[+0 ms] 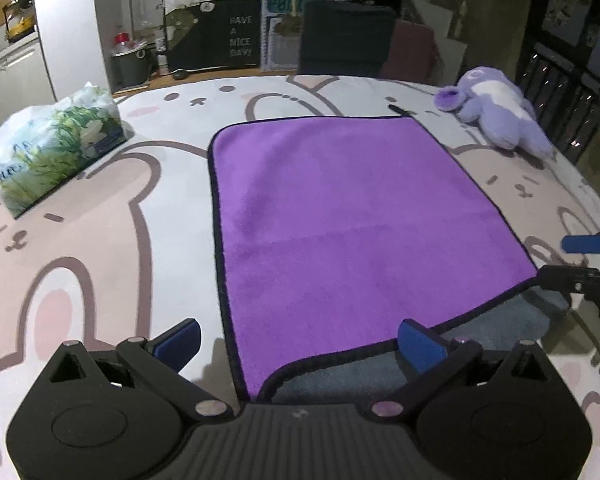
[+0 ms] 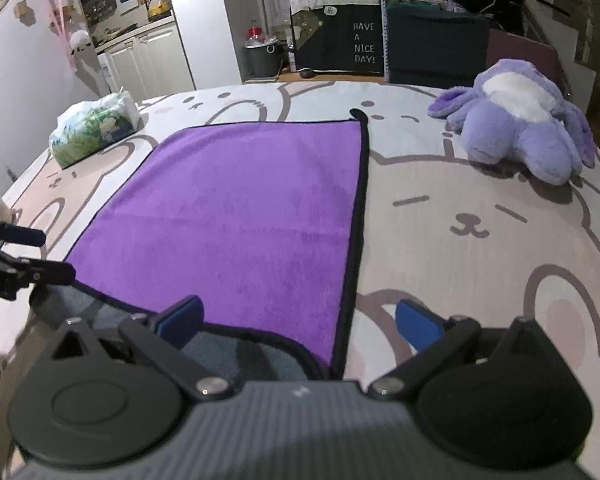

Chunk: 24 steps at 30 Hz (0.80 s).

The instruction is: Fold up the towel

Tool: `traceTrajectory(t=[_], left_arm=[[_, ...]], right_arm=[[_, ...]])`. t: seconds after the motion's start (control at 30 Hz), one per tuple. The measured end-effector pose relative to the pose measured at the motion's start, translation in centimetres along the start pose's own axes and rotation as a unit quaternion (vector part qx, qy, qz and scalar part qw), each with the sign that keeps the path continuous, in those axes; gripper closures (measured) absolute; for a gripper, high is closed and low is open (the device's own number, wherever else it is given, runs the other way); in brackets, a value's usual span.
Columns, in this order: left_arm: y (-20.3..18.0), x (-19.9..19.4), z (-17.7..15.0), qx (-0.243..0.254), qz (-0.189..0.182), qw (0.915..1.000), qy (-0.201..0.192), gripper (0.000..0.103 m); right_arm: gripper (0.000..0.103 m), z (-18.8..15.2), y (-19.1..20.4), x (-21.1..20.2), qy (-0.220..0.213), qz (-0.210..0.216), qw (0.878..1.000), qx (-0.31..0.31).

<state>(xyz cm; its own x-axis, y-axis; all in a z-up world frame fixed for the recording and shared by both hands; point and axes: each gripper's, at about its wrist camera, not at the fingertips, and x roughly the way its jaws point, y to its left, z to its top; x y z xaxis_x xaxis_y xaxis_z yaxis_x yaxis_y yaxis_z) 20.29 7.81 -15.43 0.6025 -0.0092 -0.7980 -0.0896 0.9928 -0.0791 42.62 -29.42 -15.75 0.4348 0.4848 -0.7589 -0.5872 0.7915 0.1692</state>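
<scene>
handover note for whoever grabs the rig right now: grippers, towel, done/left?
Left gripper: open, empty, at the towel's near left corner.
Right gripper: open, empty, at the near right corner.
Purple towel: flat on the bear-print cover; near edge slightly turned up, grey underside showing.
Done: no fold visible.
Left: grip both near corners, fold.
Tissue pack far left, plush toy far right, both apart from the towel.

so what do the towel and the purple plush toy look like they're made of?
Towel: looks like microfibre or plush terry. It has a matte purple nap with faint brush marks, a grey underside showing at the near edge, and black stitched binding around the border.
Plush toy: likely synthetic fleece, stuffed. The pile is fuzzy lavender and white, with soft rounded limbs.
Exact fibres cannot be told.
</scene>
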Motion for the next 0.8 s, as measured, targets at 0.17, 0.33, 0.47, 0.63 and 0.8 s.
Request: traceTrajectory(t=[0.17,0.33,0.47,0.63,0.8], left_arm=[[0.9,-0.1,-0.8,-0.007,-0.027,0.9996,-0.004,0.000],[1.7,-0.8,-0.9,-0.017,-0.053,0.9983,-0.019,0.004],[2.3,-1.1,-0.8,-0.022,-0.083,0.9961,-0.019,0.015],[2.7,-0.9,-1.1,-0.029,-0.110,0.9935,0.003,0.024],[3.2,-0.7,-1.4,-0.034,-0.124,0.9913,0.031,0.030]], right_arm=[[0.000,-0.4,-0.8,0.0,0.003,0.029,1.000,0.006],[0.012,-0.3,-1.2,-0.1,0.005,0.046,0.999,0.006],[0.021,-0.2,-1.1,-0.2,0.013,0.069,0.998,0.003],[0.031,-0.6,-0.7,-0.1,0.031,0.106,0.994,-0.017],[0.040,-1.0,-0.4,0.1,0.054,0.104,0.993,-0.034]])
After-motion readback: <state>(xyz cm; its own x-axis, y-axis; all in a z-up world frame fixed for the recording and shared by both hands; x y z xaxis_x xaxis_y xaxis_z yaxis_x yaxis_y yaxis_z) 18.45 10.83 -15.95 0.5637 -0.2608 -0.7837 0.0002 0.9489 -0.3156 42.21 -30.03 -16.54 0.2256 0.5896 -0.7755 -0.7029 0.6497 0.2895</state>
